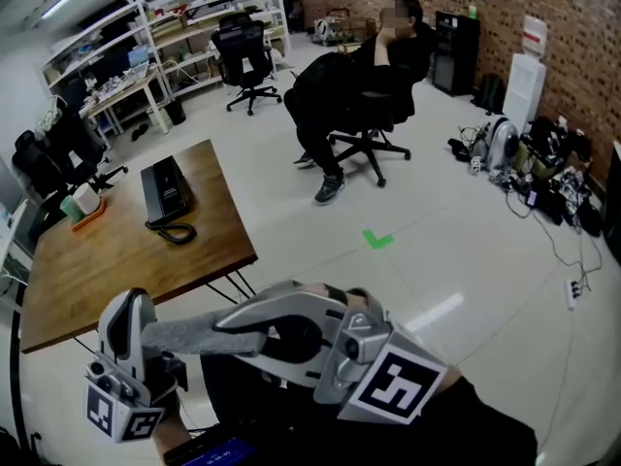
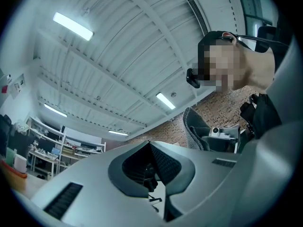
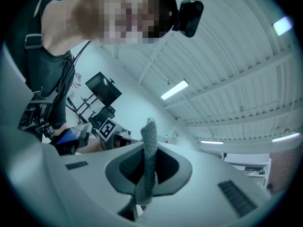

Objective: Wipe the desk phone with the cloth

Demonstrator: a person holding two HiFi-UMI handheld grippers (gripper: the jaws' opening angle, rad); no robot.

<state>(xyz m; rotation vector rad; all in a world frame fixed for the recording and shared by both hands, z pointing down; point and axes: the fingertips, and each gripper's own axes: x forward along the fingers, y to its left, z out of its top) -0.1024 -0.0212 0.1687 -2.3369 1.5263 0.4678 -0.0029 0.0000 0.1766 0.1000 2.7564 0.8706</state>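
Pinching grey cloth (image 1: 189, 336) in right tongs (image 3: 147, 174), shut firmly on it; showing left tongs (image 2: 150, 145) closed, empty, lower left. Locating desk phone (image 1: 165, 190) upper left on tabletop (image 1: 107, 260), well apart. Risking snagging coiled cord (image 1: 177, 232), pulling phone askew.

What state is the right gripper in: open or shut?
Shut on the cloth: the right gripper pinches it between its jaws.
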